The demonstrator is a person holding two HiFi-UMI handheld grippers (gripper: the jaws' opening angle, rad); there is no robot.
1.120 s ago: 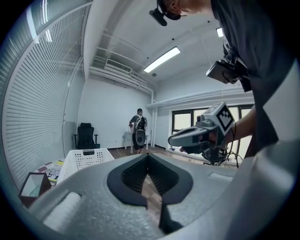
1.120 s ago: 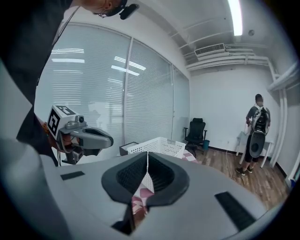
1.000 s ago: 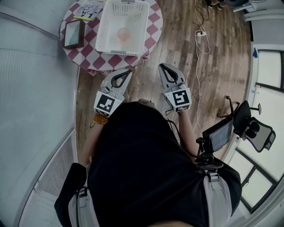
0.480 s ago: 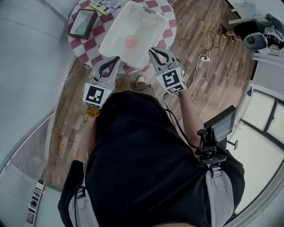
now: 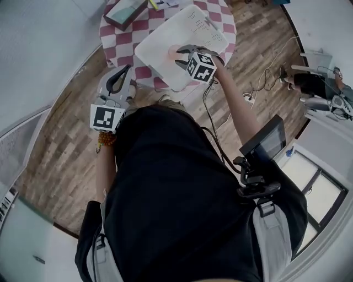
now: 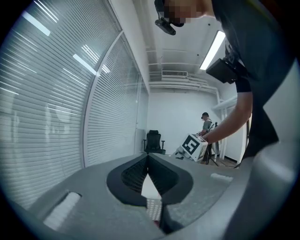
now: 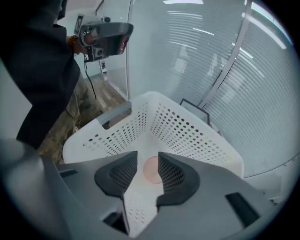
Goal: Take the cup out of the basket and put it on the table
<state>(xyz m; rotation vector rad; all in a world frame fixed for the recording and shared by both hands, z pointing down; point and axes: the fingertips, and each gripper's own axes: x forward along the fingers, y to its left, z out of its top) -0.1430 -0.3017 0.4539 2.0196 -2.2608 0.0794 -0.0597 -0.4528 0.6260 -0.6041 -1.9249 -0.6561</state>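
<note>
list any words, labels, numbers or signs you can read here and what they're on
No readable text in any view.
Black-and-white square marker on the right gripper: a pattern, no letters.
Matching square marker on the left gripper: likewise a pattern.
Small white tag hanging under the left gripper: print too small to read.

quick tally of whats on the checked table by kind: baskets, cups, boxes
baskets: 1, the white basket
cups: 1, the pink cup, lying inside the basket
boxes: 1, the dark box beside the basket
total: 3
</note>
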